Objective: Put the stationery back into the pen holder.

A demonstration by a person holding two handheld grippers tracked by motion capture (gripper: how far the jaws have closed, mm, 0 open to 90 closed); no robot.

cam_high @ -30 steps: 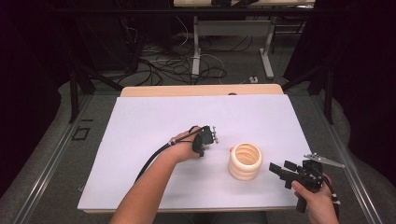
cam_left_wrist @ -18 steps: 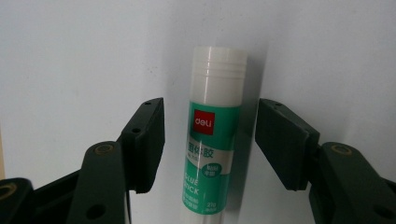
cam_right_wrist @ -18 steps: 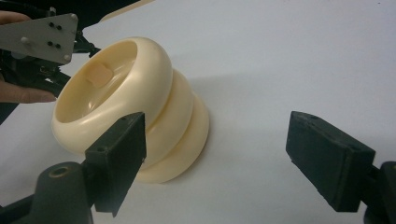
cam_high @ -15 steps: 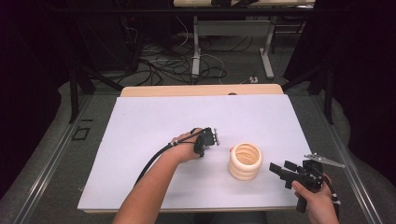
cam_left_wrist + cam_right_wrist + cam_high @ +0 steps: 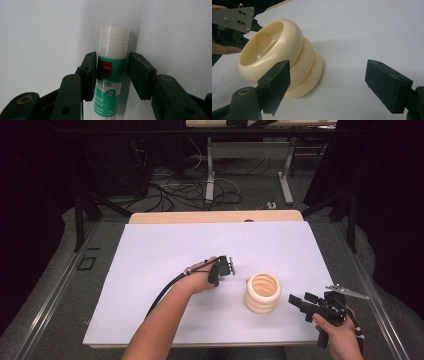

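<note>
Glue stick (image 5: 110, 75): lying on the white table (image 5: 150, 255) — left tongs (image 5: 112, 72) just closed, pads at its sides.
Right tongs (image 5: 327, 82): held open — near front-right edge, beside ribbed cream holder (image 5: 279, 60).

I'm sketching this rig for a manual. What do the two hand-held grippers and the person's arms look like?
Both grippers are black with two flat, blocky jaws on pivoted links. The left gripper trails a black cable along a bare forearm with no sleeve. The right gripper carries a grey three-cornered plate on top, and its pivots show brass-coloured pins.
</note>
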